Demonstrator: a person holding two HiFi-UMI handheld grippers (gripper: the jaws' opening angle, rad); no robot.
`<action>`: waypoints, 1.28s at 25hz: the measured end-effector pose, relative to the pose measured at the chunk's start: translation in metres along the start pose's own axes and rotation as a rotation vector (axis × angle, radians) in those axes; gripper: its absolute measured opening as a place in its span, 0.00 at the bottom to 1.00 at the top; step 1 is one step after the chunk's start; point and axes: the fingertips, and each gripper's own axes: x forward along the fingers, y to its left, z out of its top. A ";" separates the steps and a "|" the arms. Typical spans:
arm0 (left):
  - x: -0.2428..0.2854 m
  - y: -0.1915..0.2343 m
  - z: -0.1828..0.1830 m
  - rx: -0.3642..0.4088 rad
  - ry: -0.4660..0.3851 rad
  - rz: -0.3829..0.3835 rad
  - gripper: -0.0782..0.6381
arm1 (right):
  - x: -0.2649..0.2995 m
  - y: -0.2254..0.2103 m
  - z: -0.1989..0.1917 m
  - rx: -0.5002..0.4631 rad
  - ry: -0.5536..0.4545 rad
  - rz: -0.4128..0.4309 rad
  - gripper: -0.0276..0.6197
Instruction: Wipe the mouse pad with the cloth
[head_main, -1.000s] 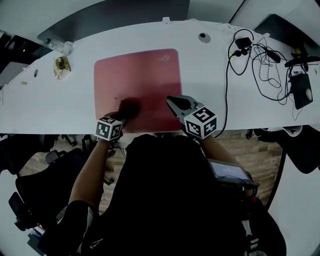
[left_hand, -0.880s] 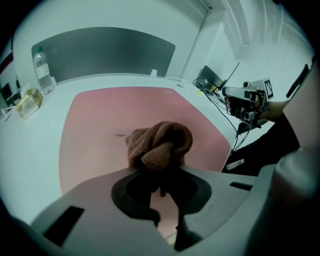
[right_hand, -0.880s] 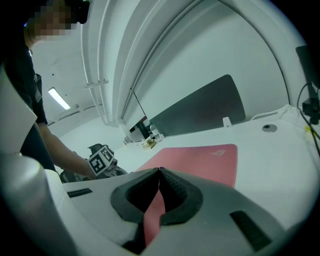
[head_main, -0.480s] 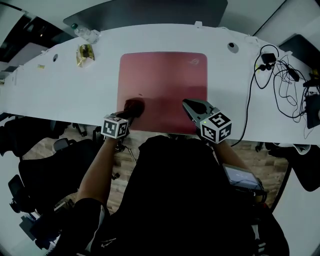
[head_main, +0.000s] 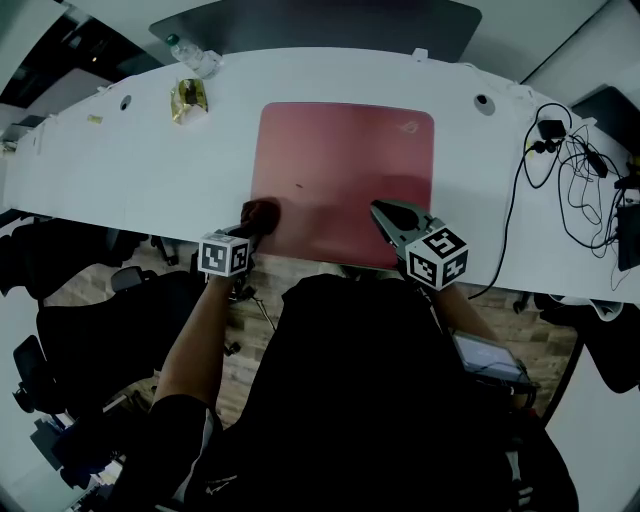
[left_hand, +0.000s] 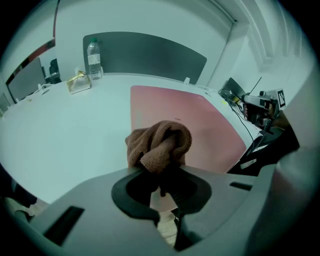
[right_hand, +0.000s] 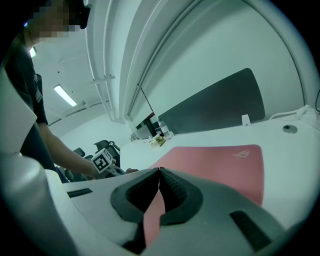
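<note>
One brown cloth (head_main: 262, 212) sits clamped in our left gripper (head_main: 247, 228) at the mouse pad's (head_main: 345, 170) near-left corner. Our right gripper (head_main: 385, 212) hovers clenched, empty, over the pad.

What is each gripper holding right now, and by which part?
The left gripper holds the brown cloth, pinched at its bunched near end, the wad sticking out ahead. The right gripper is shut on nothing.

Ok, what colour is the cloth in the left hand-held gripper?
The cloth is brown, clearest in the left gripper view.
</note>
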 end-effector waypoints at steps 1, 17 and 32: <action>-0.001 0.003 -0.002 -0.013 -0.005 0.004 0.19 | 0.000 0.001 0.000 -0.001 0.001 0.001 0.08; -0.017 0.002 -0.031 -0.239 -0.087 0.100 0.19 | -0.017 0.008 -0.011 -0.005 0.009 0.027 0.08; 0.001 -0.069 -0.028 -0.230 -0.121 0.070 0.19 | -0.054 -0.011 -0.020 -0.014 0.011 0.024 0.08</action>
